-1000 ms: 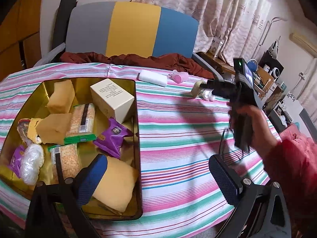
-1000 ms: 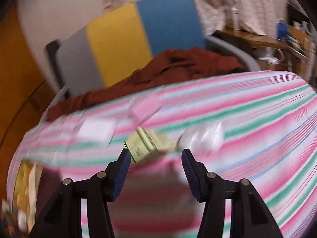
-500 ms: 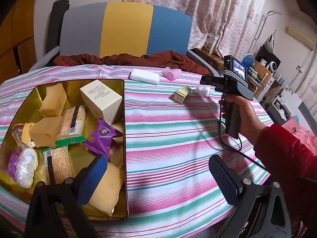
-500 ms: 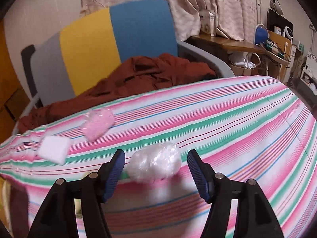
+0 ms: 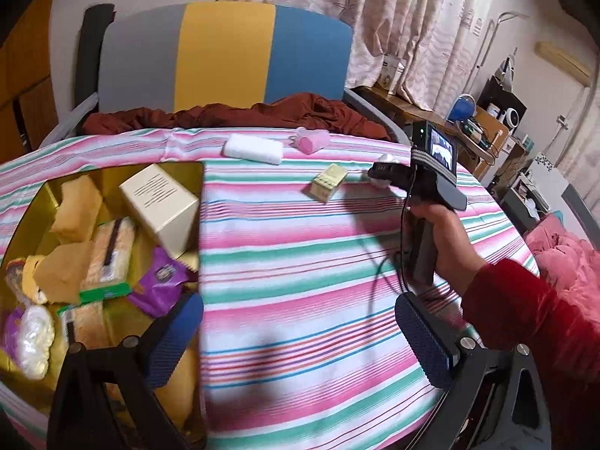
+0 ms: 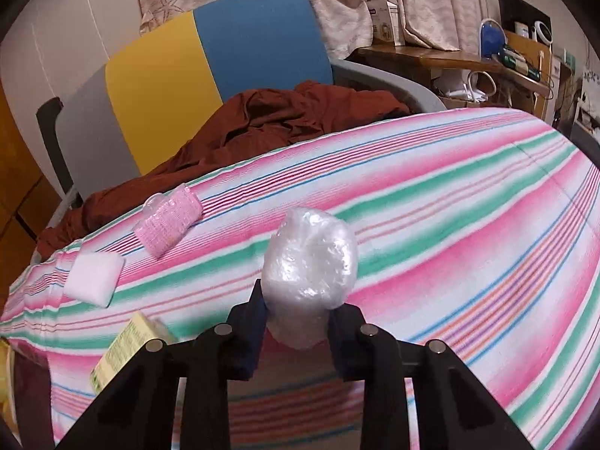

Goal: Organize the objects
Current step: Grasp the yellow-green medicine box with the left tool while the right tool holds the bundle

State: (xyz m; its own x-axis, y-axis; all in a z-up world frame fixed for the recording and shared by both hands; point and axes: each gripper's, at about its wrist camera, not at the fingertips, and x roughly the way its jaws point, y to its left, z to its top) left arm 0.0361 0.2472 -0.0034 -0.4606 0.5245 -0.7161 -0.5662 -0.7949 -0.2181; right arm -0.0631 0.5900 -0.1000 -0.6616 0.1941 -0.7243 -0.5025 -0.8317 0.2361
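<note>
My right gripper [image 6: 298, 300] is shut on a white ball wrapped in clear plastic [image 6: 309, 258], squeezed between its pads just above the striped tablecloth. The left wrist view shows that gripper [image 5: 382, 174] at the far right of the table, held by a hand in a red sleeve. My left gripper [image 5: 300, 337] hangs open over the tablecloth beside the gold tin [image 5: 112, 172], with nothing between its fingers. The tin holds a cream box [image 5: 159, 202], yellow sponges, a purple packet and other wrapped items. A white block [image 6: 93, 279], a pink packet [image 6: 168, 225] and a small yellow-green box [image 6: 127, 345] lie on the cloth.
A grey, yellow and blue chair [image 5: 225, 56] with a brown cloth [image 5: 240, 112] on its seat stands behind the table. A cluttered wooden desk [image 5: 487, 123] and curtains are at the far right. The table edge curves round at the right.
My right gripper came down around the wrapped ball and shut on it. The left wrist view has drifted to the right, so the tin sits further left in it.
</note>
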